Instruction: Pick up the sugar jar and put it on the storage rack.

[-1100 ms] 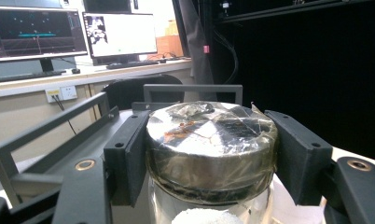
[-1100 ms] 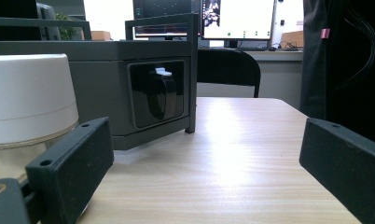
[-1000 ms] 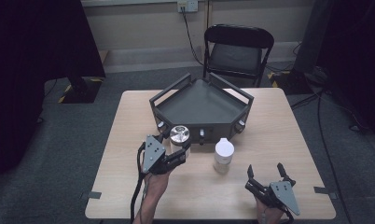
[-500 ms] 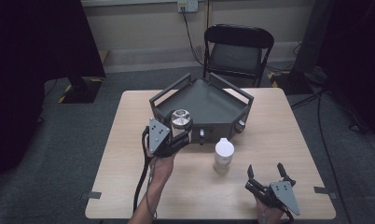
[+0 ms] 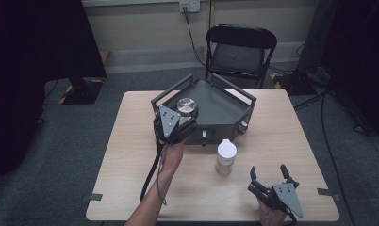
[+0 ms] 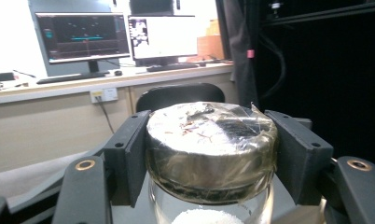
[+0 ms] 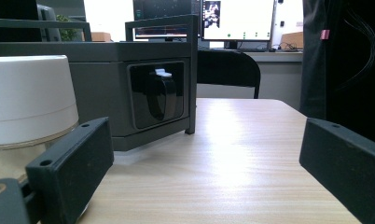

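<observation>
My left gripper (image 5: 185,120) is shut on a glass jar with a shiny silver lid (image 5: 187,106), held up over the near left corner of the dark grey tray (image 5: 225,110). In the left gripper view both black pads press the lid's (image 6: 211,140) sides, and white grains show in the glass below. A second jar with a white cap (image 5: 226,155) stands on the table in front of the tray. My right gripper (image 5: 270,174) rests open near the table's front right edge. In the right gripper view the white-capped jar (image 7: 29,100) stands at the left, beside the left pad.
The grey tray has raised rails and knobs on its front wall (image 7: 160,95). A black folding chair (image 5: 239,52) stands behind the wooden table (image 5: 282,132). A black curtain hangs at the far left. Bare tabletop lies between the right gripper and the tray.
My left gripper has carried the silver-lidded jar up and away from me, from in front of the tray to over its near left corner. The right gripper has stayed put.
</observation>
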The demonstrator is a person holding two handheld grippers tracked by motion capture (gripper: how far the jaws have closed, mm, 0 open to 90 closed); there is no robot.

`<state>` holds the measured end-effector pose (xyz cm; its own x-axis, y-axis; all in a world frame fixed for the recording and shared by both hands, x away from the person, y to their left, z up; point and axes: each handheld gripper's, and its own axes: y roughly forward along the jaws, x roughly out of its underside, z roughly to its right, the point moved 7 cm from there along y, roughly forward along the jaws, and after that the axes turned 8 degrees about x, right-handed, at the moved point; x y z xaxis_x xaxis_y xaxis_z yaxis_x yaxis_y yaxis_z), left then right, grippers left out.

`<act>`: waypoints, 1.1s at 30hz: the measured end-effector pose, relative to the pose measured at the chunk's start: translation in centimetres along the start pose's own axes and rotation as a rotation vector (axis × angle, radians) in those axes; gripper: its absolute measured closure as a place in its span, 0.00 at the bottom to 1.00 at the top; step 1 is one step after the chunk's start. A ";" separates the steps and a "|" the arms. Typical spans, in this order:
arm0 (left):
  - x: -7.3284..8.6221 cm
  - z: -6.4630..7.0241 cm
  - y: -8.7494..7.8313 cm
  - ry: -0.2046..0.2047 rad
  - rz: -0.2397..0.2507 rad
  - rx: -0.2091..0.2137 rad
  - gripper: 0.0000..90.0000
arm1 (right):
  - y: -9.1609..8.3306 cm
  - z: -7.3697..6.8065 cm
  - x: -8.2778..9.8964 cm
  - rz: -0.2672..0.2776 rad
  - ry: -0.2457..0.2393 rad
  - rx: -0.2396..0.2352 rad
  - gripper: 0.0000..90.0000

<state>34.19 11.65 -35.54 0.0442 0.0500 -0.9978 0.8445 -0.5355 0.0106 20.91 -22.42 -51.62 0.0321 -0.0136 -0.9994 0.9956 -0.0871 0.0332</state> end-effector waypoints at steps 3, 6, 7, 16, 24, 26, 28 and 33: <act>0.1 -0.4 0.7 -0.006 -0.003 0.000 0.39 | 0.0 0.0 0.0 0.001 0.000 0.001 0.02; 0.3 -0.7 1.2 -0.020 -0.013 -0.002 0.39 | 0.0 0.0 0.0 0.001 0.000 0.003 0.02; 0.3 -0.7 1.4 -0.019 -0.013 -0.006 0.38 | 0.0 0.0 0.0 0.000 -0.001 0.002 0.02; 1.1 -1.4 2.9 -0.017 -0.016 -0.021 0.39 | 0.0 0.0 0.0 0.001 0.000 0.002 0.02; 1.7 -2.1 3.9 -0.059 0.006 -0.035 0.38 | 0.0 0.0 0.0 0.001 0.000 -0.001 0.02; 1.9 -2.1 4.1 -0.059 0.004 -0.041 0.38 | 0.0 0.0 0.0 -0.001 -0.001 -0.001 0.02; 2.0 -2.2 4.3 -0.055 0.004 -0.044 0.38 | 0.0 0.0 0.0 0.001 0.000 -0.002 0.02; 2.1 -2.3 4.7 -0.063 0.001 -0.054 0.38 | 0.0 0.0 0.0 0.000 0.000 -0.002 0.02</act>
<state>39.52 11.17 -37.41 0.0130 -0.0042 -0.9999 0.8720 -0.4893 0.0134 20.89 -22.45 -51.62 0.0317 -0.0140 -0.9994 0.9958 -0.0850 0.0328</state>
